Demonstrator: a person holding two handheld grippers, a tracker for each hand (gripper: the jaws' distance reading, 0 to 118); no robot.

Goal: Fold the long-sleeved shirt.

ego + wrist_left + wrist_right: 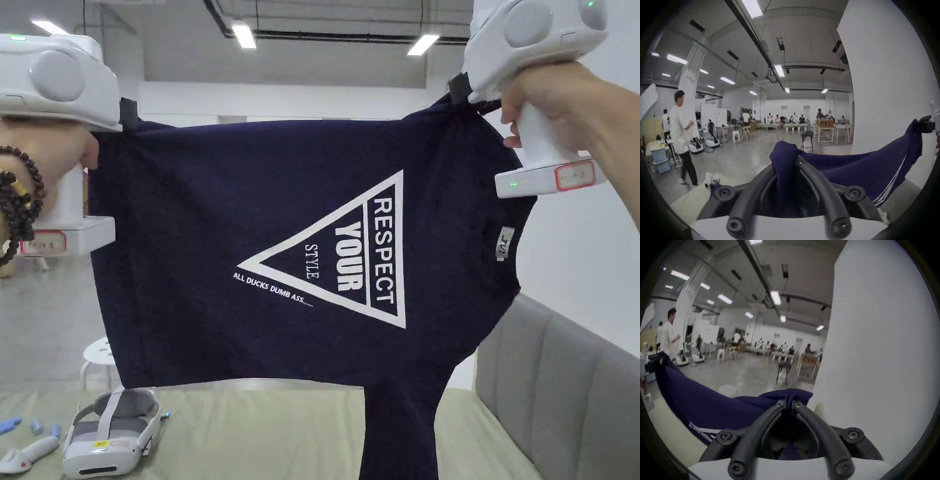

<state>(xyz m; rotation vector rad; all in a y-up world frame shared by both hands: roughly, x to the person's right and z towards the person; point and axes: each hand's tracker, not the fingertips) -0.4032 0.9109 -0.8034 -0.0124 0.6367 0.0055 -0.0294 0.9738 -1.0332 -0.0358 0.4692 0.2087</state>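
Note:
A dark navy shirt [250, 206] with a white triangle print hangs stretched in the air in front of me, turned sideways. My left gripper [128, 114] is shut on its upper left corner; in the left gripper view the navy cloth [786, 155] is bunched between the two black jaws. My right gripper [461, 90] is shut on the upper right corner, and in the right gripper view the cloth [788, 396] is pinched at the jaw tips. One sleeve [400, 425] dangles down onto the table.
A pale green table [262, 431] lies below, with a white headset [112, 431] and controllers [25, 453] at its left. A grey padded sofa [562, 387] stands at the right. A white stool [100, 353] is behind. People stand and sit farther back in the hall.

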